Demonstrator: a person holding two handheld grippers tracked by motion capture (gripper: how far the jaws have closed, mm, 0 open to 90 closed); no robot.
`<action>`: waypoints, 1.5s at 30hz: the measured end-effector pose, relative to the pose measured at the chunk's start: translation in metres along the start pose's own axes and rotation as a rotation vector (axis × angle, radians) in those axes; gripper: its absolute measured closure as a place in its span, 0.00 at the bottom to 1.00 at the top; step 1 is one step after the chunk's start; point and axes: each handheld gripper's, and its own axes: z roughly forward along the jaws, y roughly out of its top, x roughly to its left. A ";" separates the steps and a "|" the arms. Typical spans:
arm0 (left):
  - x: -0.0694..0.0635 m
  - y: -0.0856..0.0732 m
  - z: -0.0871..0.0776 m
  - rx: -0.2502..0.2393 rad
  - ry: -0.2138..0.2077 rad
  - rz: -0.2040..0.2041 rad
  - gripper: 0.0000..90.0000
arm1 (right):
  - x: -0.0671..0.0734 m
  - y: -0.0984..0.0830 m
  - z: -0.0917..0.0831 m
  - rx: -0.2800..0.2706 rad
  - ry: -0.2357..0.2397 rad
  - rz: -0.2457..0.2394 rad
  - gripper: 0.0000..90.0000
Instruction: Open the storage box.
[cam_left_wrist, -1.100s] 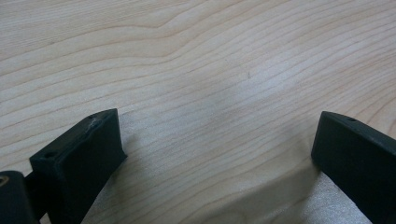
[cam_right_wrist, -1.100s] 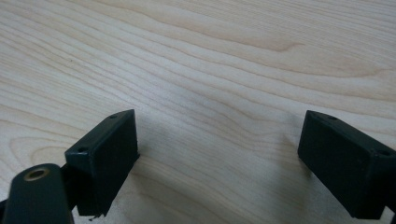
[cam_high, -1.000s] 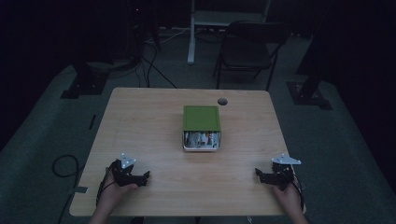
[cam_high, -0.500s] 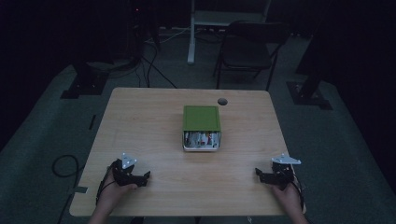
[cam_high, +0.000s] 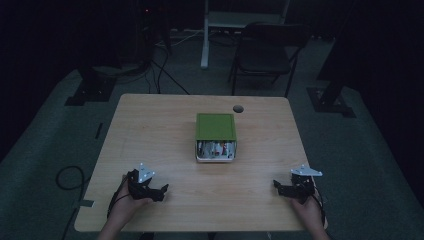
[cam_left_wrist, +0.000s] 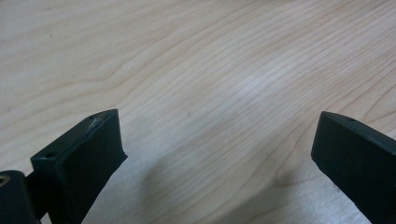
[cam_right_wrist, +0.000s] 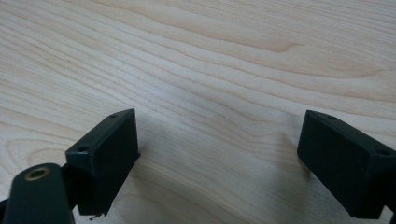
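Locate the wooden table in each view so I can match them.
High view: table at centre, green box on it, left gripper and right gripper by its near edge.
Left gripper view: tabletop behind the open jaws.
Right gripper view: the same.
Shared landmark: pale wood grain.

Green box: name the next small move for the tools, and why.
Probably bring both tools forward toward the green box. The left tool and right tool sit open and empty near the table's front edge, well short of it.

Left claw (cam_left_wrist: 219, 154), jaws wide apart, over bare wooden table (cam_left_wrist: 196, 70).
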 end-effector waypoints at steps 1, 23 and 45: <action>-0.002 0.001 0.000 0.001 0.004 0.015 0.03 | 0.000 0.000 0.000 0.000 0.000 0.000 0.13; -0.054 0.034 0.016 -0.047 -0.015 0.288 0.03 | 0.000 0.000 0.000 0.001 0.000 0.000 0.13; -0.090 0.055 0.028 -0.064 -0.014 0.501 0.03 | 0.000 0.000 0.000 0.001 0.000 0.001 0.13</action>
